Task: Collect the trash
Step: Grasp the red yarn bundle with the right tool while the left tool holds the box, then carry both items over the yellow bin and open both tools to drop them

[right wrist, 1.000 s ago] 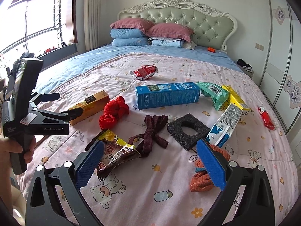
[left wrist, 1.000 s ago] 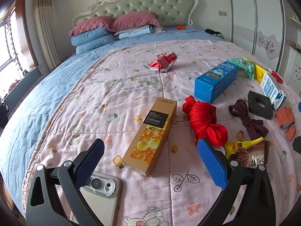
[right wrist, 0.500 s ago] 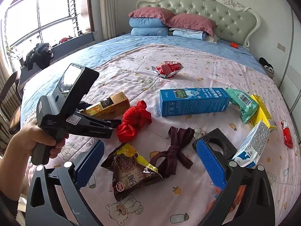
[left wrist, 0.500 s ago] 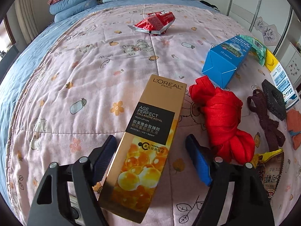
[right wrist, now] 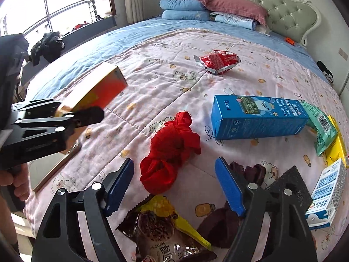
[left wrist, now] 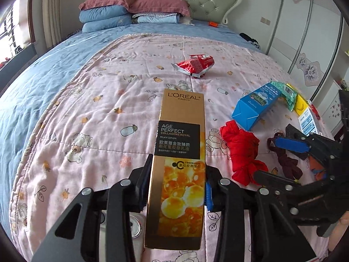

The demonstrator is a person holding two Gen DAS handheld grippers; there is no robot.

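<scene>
The left gripper [left wrist: 177,187] has its jaws clamped on the lower sides of the gold L'Oréal lotion box [left wrist: 180,152], which the right wrist view shows raised off the pink quilt [left wrist: 98,131]. The right gripper [right wrist: 174,185] hangs with jaws spread wide over a knotted red cloth [right wrist: 170,155]. At its 6 o'clock lies a brown snack wrapper [right wrist: 161,229]; at 2 o'clock, a blue nasal-spray box [right wrist: 257,116]; at 12 o'clock, a red crumpled packet [right wrist: 218,62].

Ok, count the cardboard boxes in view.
3. The gold box is clamped in the left claw, the blue box lies mid-bed, the white box at the right edge. The yellow item may be a fourth.
</scene>
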